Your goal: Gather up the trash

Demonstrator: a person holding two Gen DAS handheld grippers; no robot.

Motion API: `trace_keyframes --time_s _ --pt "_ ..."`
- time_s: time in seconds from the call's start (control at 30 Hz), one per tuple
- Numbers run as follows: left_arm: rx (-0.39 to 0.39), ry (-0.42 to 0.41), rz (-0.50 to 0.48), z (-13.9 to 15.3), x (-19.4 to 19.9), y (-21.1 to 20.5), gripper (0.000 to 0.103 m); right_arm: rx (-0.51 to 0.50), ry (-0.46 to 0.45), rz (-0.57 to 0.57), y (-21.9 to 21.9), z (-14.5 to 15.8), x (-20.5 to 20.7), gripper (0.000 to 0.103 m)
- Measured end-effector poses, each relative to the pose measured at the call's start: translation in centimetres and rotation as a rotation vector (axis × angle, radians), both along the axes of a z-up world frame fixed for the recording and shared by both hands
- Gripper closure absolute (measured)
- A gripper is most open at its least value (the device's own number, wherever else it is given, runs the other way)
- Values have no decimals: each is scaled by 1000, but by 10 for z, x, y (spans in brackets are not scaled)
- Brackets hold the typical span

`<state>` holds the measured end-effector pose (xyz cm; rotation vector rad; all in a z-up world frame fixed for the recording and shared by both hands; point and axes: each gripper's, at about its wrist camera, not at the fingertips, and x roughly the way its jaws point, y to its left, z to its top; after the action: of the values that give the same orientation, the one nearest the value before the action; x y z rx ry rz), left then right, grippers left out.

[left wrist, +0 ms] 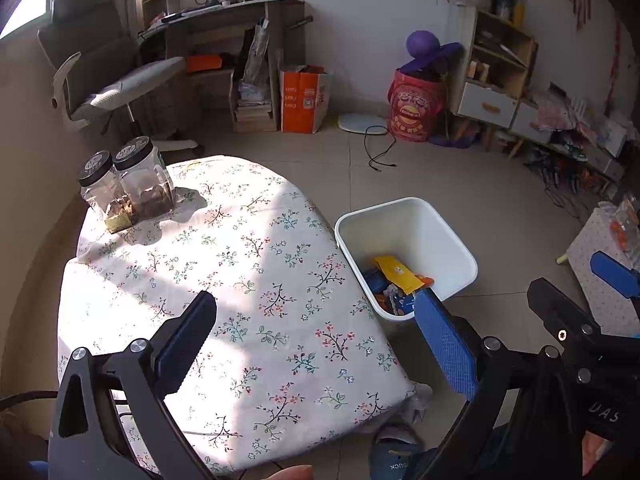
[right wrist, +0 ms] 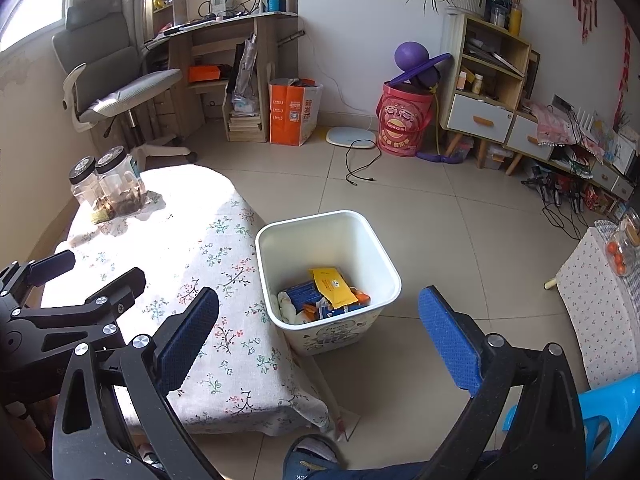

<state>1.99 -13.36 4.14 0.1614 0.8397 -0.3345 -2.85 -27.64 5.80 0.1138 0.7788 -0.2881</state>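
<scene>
White bin (right wrist: 384, 280) between right hand-held gripper (right wrist: 320, 328) fingers.

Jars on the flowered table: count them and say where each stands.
2. Both stand at the table's far left corner, side by side: one jar on the left, the other jar right beside it.

Two jars (left wrist: 128, 184) stand touching on the floral tablecloth's (left wrist: 248, 280) far corner. A grey chair (right wrist: 116, 84), desk (right wrist: 224, 36) and red bucket (right wrist: 404, 120) stand beyond.
</scene>
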Motion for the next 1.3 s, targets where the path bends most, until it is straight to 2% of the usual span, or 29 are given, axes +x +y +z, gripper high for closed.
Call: trace_keyframes --time_s 1.3 --pt "0 12 23 -2 2 1 7 -7 13 10 2 -2 6 7"
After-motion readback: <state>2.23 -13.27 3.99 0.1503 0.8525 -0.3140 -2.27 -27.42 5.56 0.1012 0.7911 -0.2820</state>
